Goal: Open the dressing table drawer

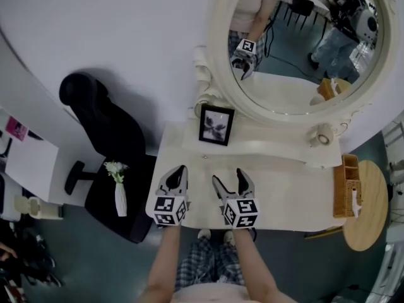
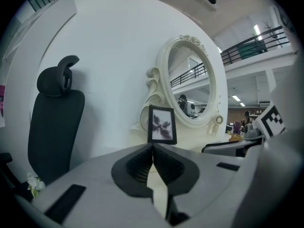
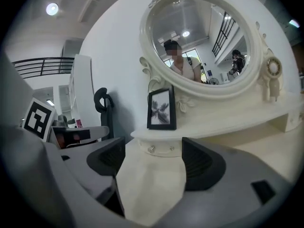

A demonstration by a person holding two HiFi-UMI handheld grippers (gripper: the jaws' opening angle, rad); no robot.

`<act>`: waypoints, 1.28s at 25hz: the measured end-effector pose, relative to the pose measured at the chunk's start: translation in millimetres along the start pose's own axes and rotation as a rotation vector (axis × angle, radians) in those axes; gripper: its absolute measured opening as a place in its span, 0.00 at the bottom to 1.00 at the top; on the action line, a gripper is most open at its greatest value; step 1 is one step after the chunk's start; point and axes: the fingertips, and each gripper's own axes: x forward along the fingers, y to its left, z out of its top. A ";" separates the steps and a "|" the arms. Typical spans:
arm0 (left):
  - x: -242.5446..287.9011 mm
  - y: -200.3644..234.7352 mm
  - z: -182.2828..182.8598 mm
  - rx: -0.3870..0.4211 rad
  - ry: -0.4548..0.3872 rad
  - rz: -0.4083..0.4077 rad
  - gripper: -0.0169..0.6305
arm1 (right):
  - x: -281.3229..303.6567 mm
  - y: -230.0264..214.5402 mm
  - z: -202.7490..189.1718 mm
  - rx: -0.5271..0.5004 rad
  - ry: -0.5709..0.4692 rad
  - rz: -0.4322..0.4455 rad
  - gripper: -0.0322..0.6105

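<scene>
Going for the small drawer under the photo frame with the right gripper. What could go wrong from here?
The picture frame stands on the shelf just above the drawer knobs; coming in high, the open right gripper could tip it. The knobs look tiny against those wide jaws, so a grip may slip. The shut left gripper sits close alongside and might get bumped.

The dressing table point(image 1: 284, 182) looks smooth, cream-painted, with a soft sheen; its knobs point(image 3: 151, 149) glint. The mirror point(image 1: 297, 74) is glossy glass in a carved frame. The photo frame point(image 1: 216, 125) is glossy black. The chair point(image 1: 107, 131) on the left is matt black. The side table point(image 1: 372, 213) on the right is pale wood. The left gripper point(image 1: 180, 170) and right gripper point(image 1: 228, 175) are matt grey plastic with ribbed black pads point(image 3: 202, 163).
</scene>
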 end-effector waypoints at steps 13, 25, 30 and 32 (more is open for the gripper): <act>42.3 38.8 -48.8 -0.049 0.076 -0.036 0.07 | 96.9 17.5 -48.6 0.049 0.119 -0.122 0.41; 50.7 51.8 -59.6 -0.076 0.090 -0.059 0.07 | 132.8 10.3 -66.2 0.041 0.175 -0.233 0.29; 54.7 52.8 -60.8 -0.076 0.093 -0.065 0.07 | 139.7 9.6 -68.4 0.005 0.208 -0.253 0.24; 56.0 54.2 -60.1 -0.074 0.092 -0.065 0.07 | 140.9 9.8 -68.5 -0.010 0.211 -0.261 0.22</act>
